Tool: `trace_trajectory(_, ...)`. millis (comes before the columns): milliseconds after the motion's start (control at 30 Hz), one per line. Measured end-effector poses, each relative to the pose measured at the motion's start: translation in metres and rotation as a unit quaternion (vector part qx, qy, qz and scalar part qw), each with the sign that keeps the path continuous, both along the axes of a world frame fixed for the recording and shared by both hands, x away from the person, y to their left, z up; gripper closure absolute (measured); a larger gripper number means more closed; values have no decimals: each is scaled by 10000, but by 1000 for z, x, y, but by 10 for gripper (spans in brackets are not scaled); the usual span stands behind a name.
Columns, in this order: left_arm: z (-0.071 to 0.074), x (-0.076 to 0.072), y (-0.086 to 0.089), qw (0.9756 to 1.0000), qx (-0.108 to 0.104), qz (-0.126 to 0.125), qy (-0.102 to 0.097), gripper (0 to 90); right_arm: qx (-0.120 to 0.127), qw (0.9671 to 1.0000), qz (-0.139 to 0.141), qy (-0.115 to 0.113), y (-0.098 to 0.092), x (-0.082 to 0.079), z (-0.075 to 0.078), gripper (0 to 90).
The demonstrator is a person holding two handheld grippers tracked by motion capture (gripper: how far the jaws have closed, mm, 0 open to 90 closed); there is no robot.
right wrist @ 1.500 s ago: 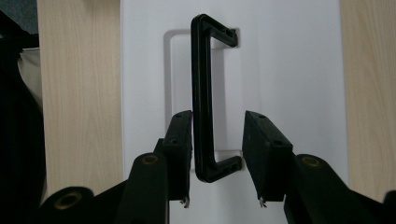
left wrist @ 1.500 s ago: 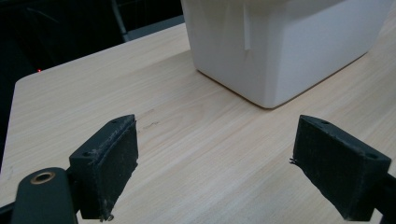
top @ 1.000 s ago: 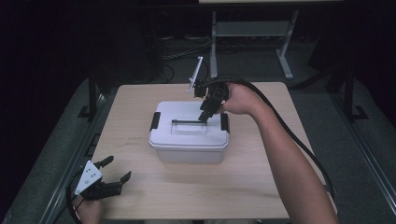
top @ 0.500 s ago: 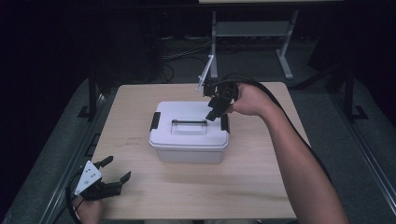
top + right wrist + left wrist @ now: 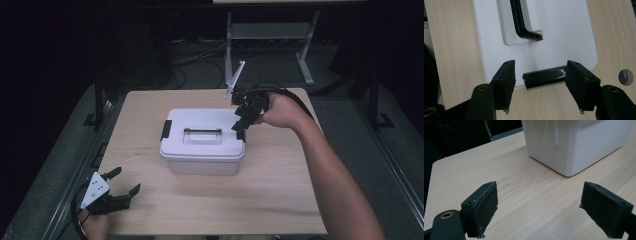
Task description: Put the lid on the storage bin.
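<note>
— Black rubber pads first: the right gripper [image 5: 540, 87] has its jaws spread apart, and they have just been opening. The black latch [image 5: 545, 77] on the right end of the box sits between them, yet neither pad presses on it.

— So nothing is held?

— Nothing. In the high view the right gripper [image 5: 240, 125] hangs over that right end of the white box [image 5: 202, 142], which stands near the middle of the wooden table [image 5: 280, 200]. The left gripper [image 5: 540, 213] rests wide open and empty, low over the near left corner of the table — the box is well apart from it.

— How will the box handle?

— My guess is stiff moulded plastic, light if empty, though I cannot see inside it. The lid [image 5: 564, 32] looks smooth and glossy, so pads would slide on a flat face. Better holds are the black handle [image 5: 520, 20] lying flat in its recess on top, or the latches — there is a matching one on the left end [image 5: 165, 130]. The latch is a narrow, hard tab; I would pinch it across its short width and hinge it outward rather than pull it straight.

— Fragile?

— Hardly, but a thin clip could snap if forced the wrong way.

— Any brand or writing?

— None that I can read: lid, walls and latch are plain. There is a round hole [image 5: 626, 77] in the tabletop just past the box's corner, unmarked too.
</note>
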State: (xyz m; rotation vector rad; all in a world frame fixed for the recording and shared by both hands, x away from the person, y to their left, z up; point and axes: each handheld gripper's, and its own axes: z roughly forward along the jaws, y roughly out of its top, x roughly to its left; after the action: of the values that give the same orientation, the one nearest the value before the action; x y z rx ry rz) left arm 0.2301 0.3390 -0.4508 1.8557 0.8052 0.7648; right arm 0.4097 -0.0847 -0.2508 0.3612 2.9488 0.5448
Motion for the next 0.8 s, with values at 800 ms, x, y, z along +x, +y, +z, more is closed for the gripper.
trace_trajectory(800, 0, 1, -3, 10000, 11, -27, 6, 135, 90, 9993, -353, 47, -39, -9, -15, 357)
